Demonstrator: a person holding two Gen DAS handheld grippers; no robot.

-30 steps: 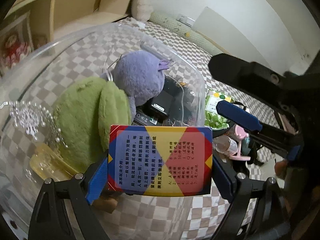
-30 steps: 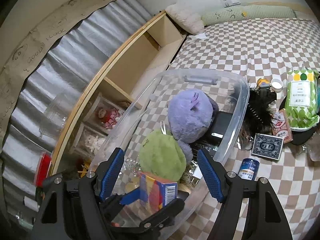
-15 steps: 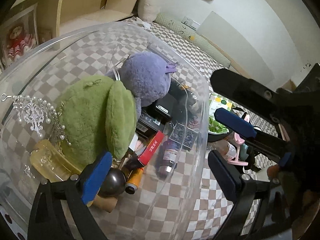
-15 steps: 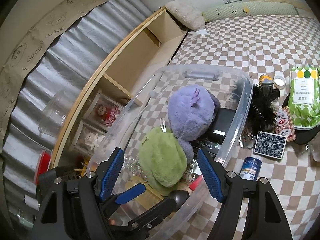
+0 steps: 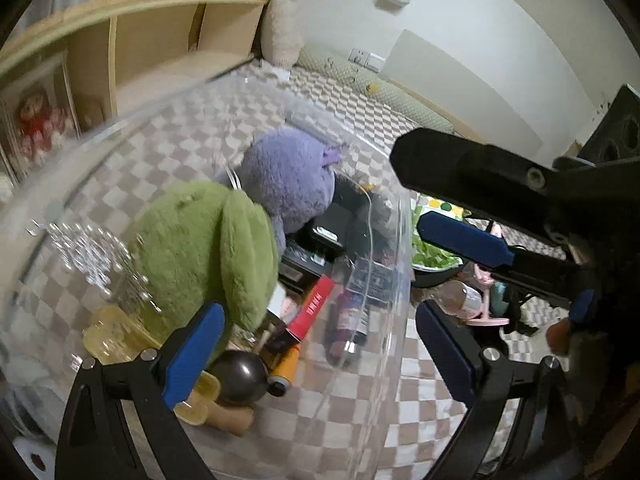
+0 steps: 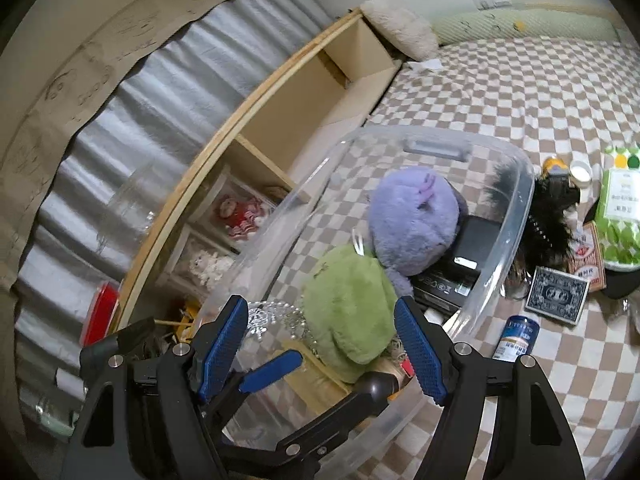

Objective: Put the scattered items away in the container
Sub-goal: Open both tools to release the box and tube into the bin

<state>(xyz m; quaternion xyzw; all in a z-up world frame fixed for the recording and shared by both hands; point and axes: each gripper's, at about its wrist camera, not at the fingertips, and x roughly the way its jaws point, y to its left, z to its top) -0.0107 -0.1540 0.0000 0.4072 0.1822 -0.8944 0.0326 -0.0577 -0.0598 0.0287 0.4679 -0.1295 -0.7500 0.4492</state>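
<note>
A clear plastic bin [image 6: 516, 216] stands on the checkered bed. It holds a purple plush [image 6: 412, 220], a green plush [image 6: 348, 312], a black box [image 6: 472, 248], a bead tiara [image 5: 92, 256] and small items. My left gripper [image 5: 316, 352] is open and empty over the bin's near end; it also shows in the right wrist view [image 6: 320, 376]. My right gripper [image 6: 320, 348] is open and empty above the bin. Outside the bin lie a blue can [image 6: 518, 338], a dark card deck [image 6: 556, 294], a red card box [image 6: 586, 262] and a black feathery item [image 6: 552, 220].
A green snack bag [image 6: 622, 216] lies on a dark plate at the right. A wooden shelf [image 6: 304, 92] with dolls runs along the bed's left side. A small bottle and a pink item [image 5: 480, 308] lie beyond the bin's right wall.
The left gripper let go of the colourful card box, which is now out of sight, and opened wide. Both grippers have shifted slightly over the bin.
</note>
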